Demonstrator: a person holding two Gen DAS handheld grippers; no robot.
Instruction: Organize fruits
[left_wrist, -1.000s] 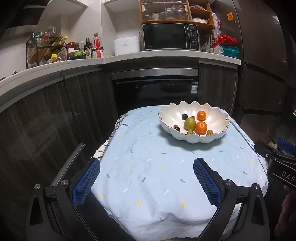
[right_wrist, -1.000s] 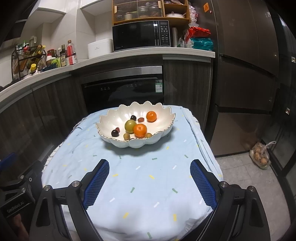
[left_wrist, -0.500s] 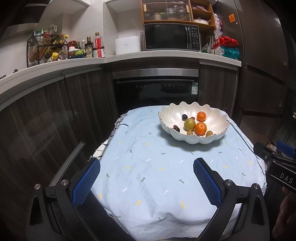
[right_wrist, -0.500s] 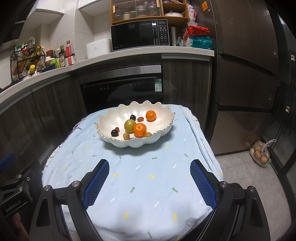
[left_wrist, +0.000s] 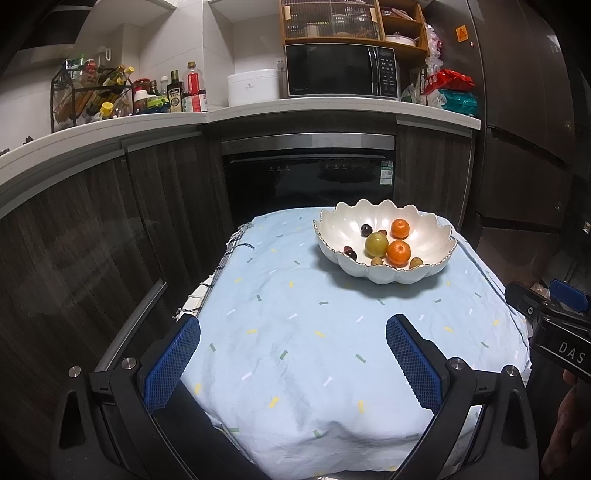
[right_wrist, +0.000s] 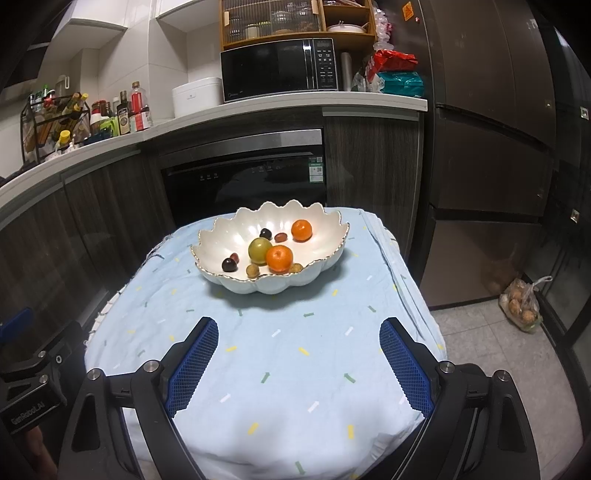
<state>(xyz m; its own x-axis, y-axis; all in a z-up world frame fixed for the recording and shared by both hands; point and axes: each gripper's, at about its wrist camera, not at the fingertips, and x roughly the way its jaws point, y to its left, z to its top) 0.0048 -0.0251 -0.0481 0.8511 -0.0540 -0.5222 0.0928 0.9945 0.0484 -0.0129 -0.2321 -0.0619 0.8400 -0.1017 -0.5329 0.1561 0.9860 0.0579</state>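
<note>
Left tongs (left_wrist: 293, 354) spread wide, right tongs (right_wrist: 299, 354) likewise (both empty)

tablecloth (right_wrist: 295, 354): pale blue, confetti-flecked, centre | microwave (right_wrist: 279, 70): black, on counter, 12 o'clock | white container (right_wrist: 197, 96): just left of microwave, 11 o'clock | bottle rack (right_wrist: 55, 125): on counter, 10 o'clock | oven (right_wrist: 243, 177): built-in under counter | plastic bag (right_wrist: 522, 306): on floor, 3 o'clock | fridge (right_wrist: 491, 147): dark, 2 o'clock

Both wrist views face the bowl (left_wrist: 384, 275) (right_wrist: 273, 286) from the table's near edge.
</note>
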